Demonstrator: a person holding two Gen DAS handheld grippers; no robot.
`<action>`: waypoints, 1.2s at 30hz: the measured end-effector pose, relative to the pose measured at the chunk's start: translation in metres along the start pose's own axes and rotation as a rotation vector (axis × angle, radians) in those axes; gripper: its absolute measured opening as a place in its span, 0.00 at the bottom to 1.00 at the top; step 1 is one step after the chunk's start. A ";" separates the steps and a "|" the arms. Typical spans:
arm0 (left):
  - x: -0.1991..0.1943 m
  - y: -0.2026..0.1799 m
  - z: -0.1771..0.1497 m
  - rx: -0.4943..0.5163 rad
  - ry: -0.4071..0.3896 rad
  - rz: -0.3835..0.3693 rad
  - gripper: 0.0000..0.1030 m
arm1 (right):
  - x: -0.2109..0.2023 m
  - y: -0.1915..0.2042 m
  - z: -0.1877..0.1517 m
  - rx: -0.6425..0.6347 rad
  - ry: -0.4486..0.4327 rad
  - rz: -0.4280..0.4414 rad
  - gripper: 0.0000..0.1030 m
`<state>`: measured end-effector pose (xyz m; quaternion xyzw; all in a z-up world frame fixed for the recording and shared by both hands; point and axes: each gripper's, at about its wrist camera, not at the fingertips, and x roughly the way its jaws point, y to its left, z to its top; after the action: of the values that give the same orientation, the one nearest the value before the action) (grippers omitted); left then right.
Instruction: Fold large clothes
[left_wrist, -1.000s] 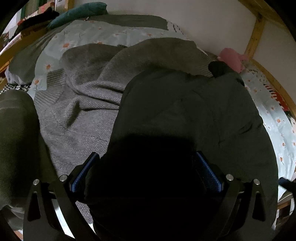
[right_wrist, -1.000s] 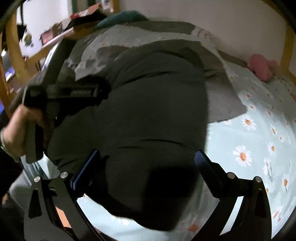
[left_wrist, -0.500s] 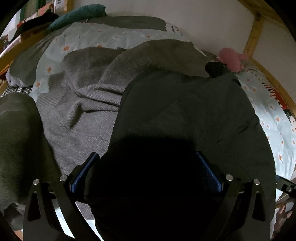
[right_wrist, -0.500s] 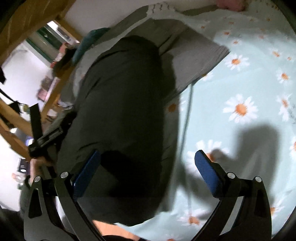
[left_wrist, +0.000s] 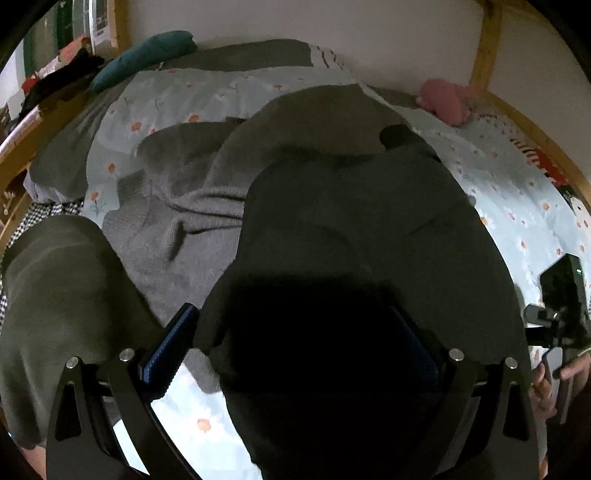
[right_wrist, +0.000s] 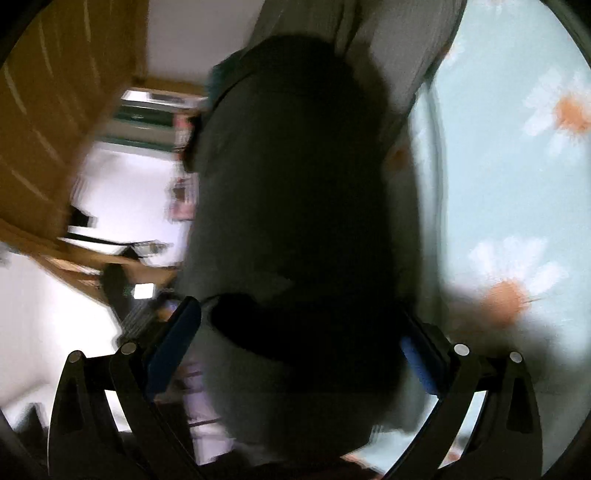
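A dark olive garment (left_wrist: 362, 236) lies spread on the bed, partly over a grey knit sweater (left_wrist: 184, 221). My left gripper (left_wrist: 295, 347) is open, its blue-padded fingers (left_wrist: 170, 347) wide apart with the garment's near edge bunched between them. My right gripper (right_wrist: 301, 339) is open too, the same dark garment (right_wrist: 295, 184) filling the gap between its fingers (right_wrist: 173, 343); that view is blurred by motion and tilted. The right gripper's body and the hand on it show at the right edge of the left wrist view (left_wrist: 561, 306).
The bed has a pale blue daisy-print sheet (left_wrist: 517, 206), also shown in the right wrist view (right_wrist: 517, 147), and a wooden frame (left_wrist: 484, 48). A pink plush toy (left_wrist: 447, 101) and a teal pillow (left_wrist: 147, 55) lie by the wall. Another olive cloth (left_wrist: 62, 295) lies at left.
The right gripper has swung and rolled sharply to the right, low over the sheet, along the garment's edge. The left gripper has drawn back a little, so more of the bed shows.
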<state>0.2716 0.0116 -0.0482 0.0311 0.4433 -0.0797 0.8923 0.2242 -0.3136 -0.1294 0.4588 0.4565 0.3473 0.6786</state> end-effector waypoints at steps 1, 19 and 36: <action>0.000 0.000 -0.001 0.006 0.000 0.006 0.96 | 0.002 -0.002 0.001 0.007 0.001 0.020 0.98; 0.046 0.027 -0.021 -0.165 0.034 -0.118 0.96 | 0.051 0.006 0.018 -0.017 0.119 -0.013 0.96; -0.025 0.104 -0.162 -0.947 -0.194 -0.511 0.95 | 0.032 -0.006 -0.009 0.051 -0.029 0.059 0.80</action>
<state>0.1468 0.1377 -0.1282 -0.4901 0.3396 -0.0881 0.7979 0.2266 -0.2848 -0.1464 0.4942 0.4414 0.3488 0.6627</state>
